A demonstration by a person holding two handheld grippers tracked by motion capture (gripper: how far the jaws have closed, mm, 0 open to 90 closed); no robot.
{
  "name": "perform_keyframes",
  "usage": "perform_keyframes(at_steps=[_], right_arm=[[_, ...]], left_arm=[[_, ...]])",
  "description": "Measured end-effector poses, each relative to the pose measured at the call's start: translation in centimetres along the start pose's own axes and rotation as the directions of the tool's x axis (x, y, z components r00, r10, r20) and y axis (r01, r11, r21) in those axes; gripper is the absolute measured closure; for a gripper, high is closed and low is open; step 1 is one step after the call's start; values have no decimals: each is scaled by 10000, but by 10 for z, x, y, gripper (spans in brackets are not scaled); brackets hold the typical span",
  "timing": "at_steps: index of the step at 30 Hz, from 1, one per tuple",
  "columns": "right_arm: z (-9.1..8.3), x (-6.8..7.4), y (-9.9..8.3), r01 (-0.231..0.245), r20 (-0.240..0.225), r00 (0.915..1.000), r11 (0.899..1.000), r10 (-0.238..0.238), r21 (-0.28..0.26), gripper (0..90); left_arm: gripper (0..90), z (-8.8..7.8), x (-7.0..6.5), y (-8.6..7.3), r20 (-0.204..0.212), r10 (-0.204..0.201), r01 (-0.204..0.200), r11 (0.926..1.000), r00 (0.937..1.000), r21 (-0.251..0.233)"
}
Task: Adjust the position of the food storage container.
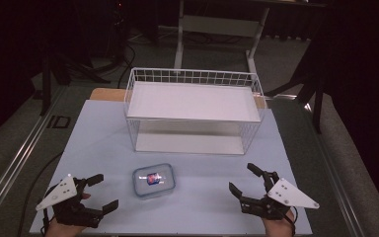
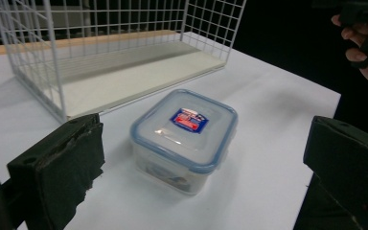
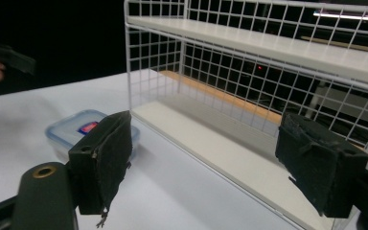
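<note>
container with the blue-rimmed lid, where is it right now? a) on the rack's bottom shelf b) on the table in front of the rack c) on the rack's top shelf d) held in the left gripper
b: the container sits lid-on on the table, just in front of the rack, between the two open grippers and touched by neither.

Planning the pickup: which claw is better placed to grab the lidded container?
Probably the left claw: it stands open, nearer the container, which lies straight ahead between its jaws. The right claw faces the wire shelf.
</note>
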State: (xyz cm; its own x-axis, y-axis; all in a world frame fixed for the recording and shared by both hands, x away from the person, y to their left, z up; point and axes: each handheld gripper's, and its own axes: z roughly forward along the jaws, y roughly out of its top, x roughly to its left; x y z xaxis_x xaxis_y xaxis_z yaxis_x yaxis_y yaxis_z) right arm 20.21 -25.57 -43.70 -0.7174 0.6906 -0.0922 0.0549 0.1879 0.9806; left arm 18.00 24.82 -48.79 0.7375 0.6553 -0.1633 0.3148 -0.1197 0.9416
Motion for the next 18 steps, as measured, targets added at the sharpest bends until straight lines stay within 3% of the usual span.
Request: perform_keyframes(at_steps=[5,11,14,16,18], right_arm=[[-6,2,9,-19,-289,9996,9992,7,-410,140],[0,10,11,400,-90,9992,9992,-401,-97,138],[0,12,12,302,30,9995,9995,-302,-132,138],[0,12,12,301,46,9995,9994,-301,-164,139],[-3,11,11,120,-36,9999,9995,-121,-302,141]], left_arm=[[12,3,-3,3,42,304,-305,9993,9995,226],[24,4,3,6,-14,375,-374,9980,9993,515],[140,7,12,7,234,203,-223,9957,9995,895],[155,9,14,8,230,158,-181,9946,9996,1024],[252,13,16,8,196,406,-431,9877,9990,1504]])
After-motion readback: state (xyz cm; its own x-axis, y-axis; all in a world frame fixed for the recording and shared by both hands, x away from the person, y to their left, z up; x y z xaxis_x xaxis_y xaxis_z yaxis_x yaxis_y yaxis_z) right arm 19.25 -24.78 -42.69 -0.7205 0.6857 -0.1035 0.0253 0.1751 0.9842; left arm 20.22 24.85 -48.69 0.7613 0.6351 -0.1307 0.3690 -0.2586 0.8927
